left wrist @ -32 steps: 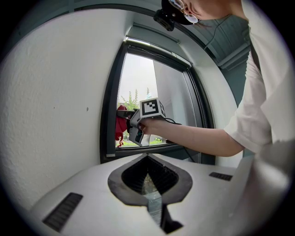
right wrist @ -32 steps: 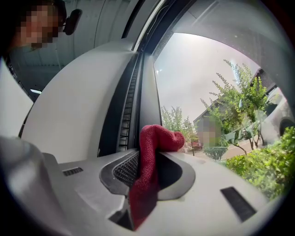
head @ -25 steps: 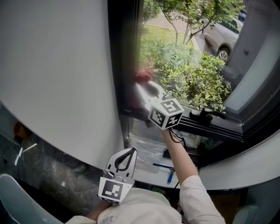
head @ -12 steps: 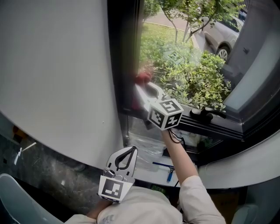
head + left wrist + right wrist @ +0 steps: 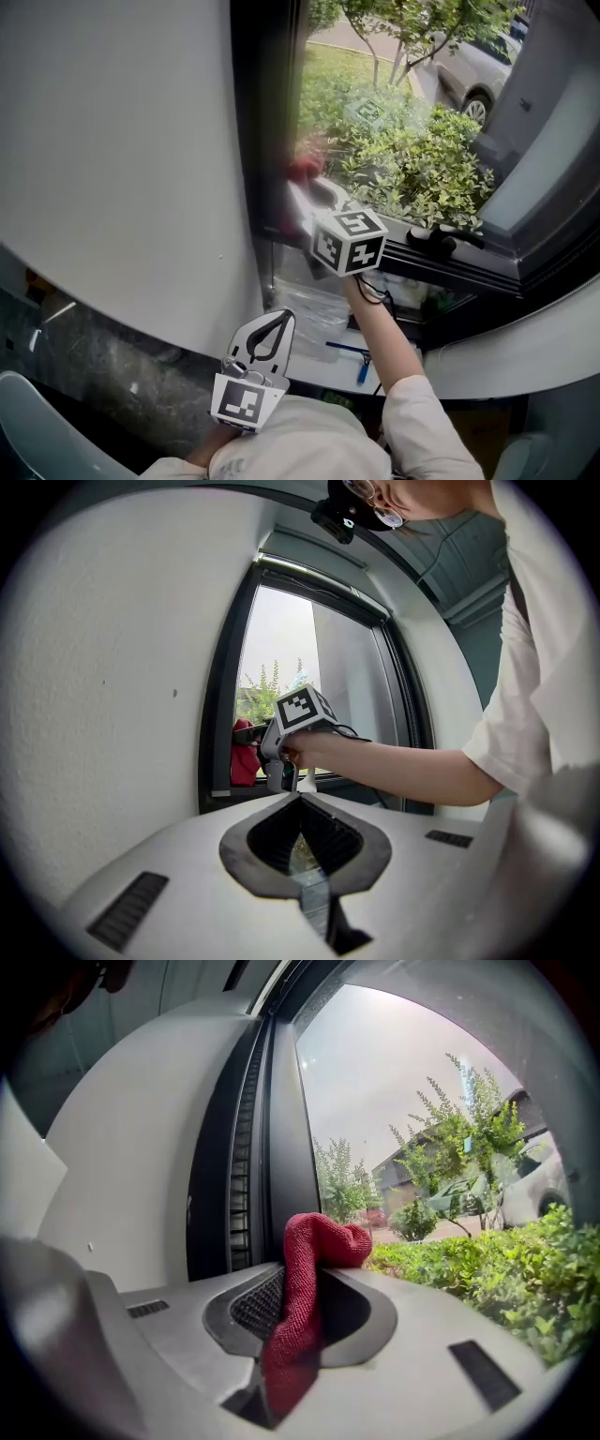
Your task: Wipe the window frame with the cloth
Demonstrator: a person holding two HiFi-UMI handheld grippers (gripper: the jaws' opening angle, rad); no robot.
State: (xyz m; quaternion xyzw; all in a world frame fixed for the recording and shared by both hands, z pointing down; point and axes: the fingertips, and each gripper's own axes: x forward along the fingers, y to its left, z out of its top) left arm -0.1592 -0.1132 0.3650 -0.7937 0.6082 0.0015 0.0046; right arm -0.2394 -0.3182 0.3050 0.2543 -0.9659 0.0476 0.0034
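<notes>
At the lower left corner of the window, head view:
- Right tongs [image 5: 309,192], held out on a bare forearm with the marker cube uppermost, clamped on the red cloth [image 5: 304,169].
- The cloth is at the dark window frame [image 5: 267,122], where the upright meets the sill.
- Left tongs [image 5: 272,330] hang low beside the white wall [image 5: 122,141], well apart from the work. Their tips are together with nothing between them.
- Shrubs [image 5: 422,169] and a parked car [image 5: 469,80] are outside.

Left gripper view:
- Its own tips are met and empty.
- It adds a side-on look at the other tongs and cloth at sill level.
- It also shows the frame's full height up to the top rail, which the head view crops.

Right gripper view:
- The cloth is pinched as a narrow strip, with a folded end standing clear beyond the tips.
- The frame's ribbed channel is just to the left, a detail no other view shows.
- Whether the fold touches metal cannot be told here.

Step in hand, as judged: wiping the corner.
- Lay the free fold flat on the metal.
- Draw it along one member at a time, working into the channel.
- Keep the clamp firm, since little cloth is held.
- Keep the hard tips off the frame.
</notes>
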